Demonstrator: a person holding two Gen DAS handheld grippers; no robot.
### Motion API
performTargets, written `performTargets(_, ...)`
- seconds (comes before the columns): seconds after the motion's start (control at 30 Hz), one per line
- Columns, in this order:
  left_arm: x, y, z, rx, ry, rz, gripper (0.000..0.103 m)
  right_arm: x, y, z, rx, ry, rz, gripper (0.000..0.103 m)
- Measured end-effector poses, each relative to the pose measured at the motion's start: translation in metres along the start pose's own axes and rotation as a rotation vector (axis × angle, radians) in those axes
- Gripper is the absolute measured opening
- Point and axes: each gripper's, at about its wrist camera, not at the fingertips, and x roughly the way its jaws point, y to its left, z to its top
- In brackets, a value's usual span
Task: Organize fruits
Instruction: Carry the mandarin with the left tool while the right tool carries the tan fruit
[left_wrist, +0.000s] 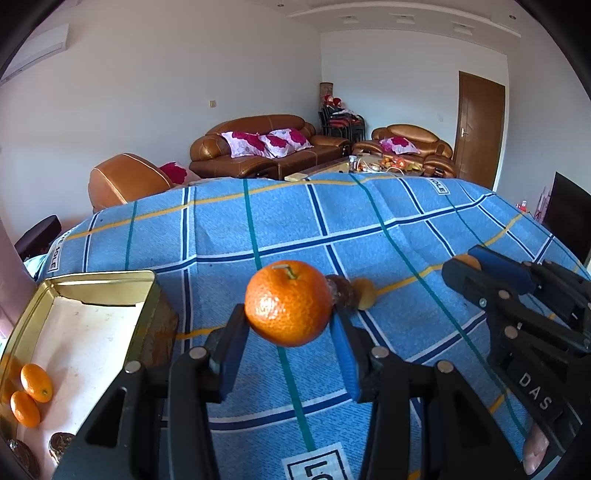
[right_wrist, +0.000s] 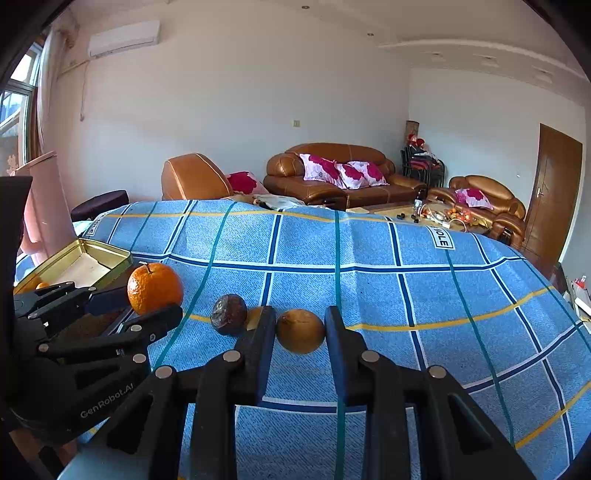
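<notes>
My left gripper (left_wrist: 289, 317) is shut on an orange mandarin (left_wrist: 288, 302) and holds it above the blue checked cloth; it also shows in the right wrist view (right_wrist: 155, 287). My right gripper (right_wrist: 300, 325) is shut on a yellow-brown round fruit (right_wrist: 300, 331), low over the cloth. A dark brown wrinkled fruit (right_wrist: 228, 314) lies on the cloth left of it, with a small tan fruit (right_wrist: 253, 317) partly hidden behind my finger. A gold tin tray (left_wrist: 22, 334) at the left holds two kumquats (left_wrist: 36, 382).
The table's blue checked cloth (right_wrist: 406, 288) stretches far and right. Two dark round items (left_wrist: 61, 445) sit in the tray's near corner. Brown leather sofas (right_wrist: 343, 177) and a cluttered coffee table (right_wrist: 436, 214) stand beyond the table.
</notes>
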Motion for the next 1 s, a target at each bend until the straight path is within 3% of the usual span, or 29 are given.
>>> performTargets(0.67, -0.023, -0.003, -0.006, 0.004, -0.108, 0.021, 0.047, -0.025, 0.003, -0.001, -0.013, -0.124, -0.005, 0.029)
performTargets(1.0, -0.033, 0.0, -0.012, -0.003, -0.12, 0.018, 0.047, -0.036, 0.008, -0.006, -0.025, -0.145, 0.002, 0.029)
